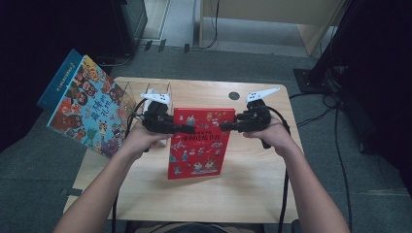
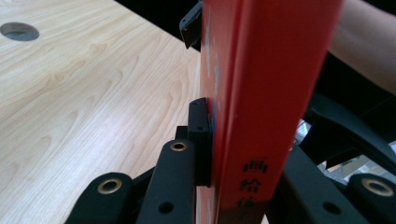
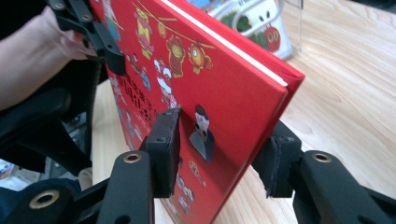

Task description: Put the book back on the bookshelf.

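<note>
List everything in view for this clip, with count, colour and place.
book: 1, red, held upright above the table middle, clamped at both side edges
picture book: 1, blue and multicoloured, leaning at the table's far left edge
clear stand: 1, transparent, far left of table
table: 1, light wood, with a dark round hole at the far side
left gripper: 1, black, on the book's left edge
right gripper: 1, black, on its right edge
forearms: 2, from the bottom
</note>
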Demonstrator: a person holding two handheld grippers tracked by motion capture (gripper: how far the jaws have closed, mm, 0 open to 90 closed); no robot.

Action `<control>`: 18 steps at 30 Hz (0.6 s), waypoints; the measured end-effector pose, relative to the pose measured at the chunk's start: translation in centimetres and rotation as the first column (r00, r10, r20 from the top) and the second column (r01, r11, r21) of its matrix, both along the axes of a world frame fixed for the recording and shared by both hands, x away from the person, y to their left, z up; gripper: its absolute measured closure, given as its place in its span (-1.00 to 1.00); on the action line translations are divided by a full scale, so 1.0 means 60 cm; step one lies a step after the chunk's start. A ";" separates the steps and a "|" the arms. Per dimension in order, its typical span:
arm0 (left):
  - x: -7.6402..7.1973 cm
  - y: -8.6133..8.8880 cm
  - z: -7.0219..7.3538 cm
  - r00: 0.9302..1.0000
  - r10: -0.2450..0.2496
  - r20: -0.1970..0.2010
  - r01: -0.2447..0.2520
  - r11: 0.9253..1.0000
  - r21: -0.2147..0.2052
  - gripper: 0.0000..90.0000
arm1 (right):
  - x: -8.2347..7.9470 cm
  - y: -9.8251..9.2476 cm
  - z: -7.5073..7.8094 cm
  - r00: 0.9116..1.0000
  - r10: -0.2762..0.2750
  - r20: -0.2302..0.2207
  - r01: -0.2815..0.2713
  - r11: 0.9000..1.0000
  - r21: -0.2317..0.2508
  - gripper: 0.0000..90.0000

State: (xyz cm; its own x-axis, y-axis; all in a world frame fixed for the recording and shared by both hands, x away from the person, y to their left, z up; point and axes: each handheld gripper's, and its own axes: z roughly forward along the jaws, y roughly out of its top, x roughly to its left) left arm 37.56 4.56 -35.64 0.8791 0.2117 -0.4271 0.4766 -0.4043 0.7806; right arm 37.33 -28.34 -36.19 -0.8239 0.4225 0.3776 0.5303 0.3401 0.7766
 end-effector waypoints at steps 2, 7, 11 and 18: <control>0.000 0.000 0.001 1.000 0.000 0.003 0.000 1.000 -0.007 0.79 | 0.000 0.000 0.001 1.000 0.003 0.006 -0.003 1.000 0.010 0.22; 0.004 0.006 0.003 1.000 -0.007 0.006 0.007 1.000 -0.018 0.77 | -0.001 -0.002 0.009 1.000 -0.004 -0.015 0.005 0.997 0.078 0.32; 0.004 0.006 0.004 0.999 -0.018 0.033 0.018 1.000 0.002 0.74 | -0.006 -0.003 0.010 1.000 0.019 0.017 -0.020 0.997 0.075 0.40; 0.008 0.007 0.008 0.999 -0.027 0.027 0.026 0.999 0.019 0.69 | -0.013 -0.005 0.015 0.996 0.052 0.070 -0.058 0.995 0.086 0.50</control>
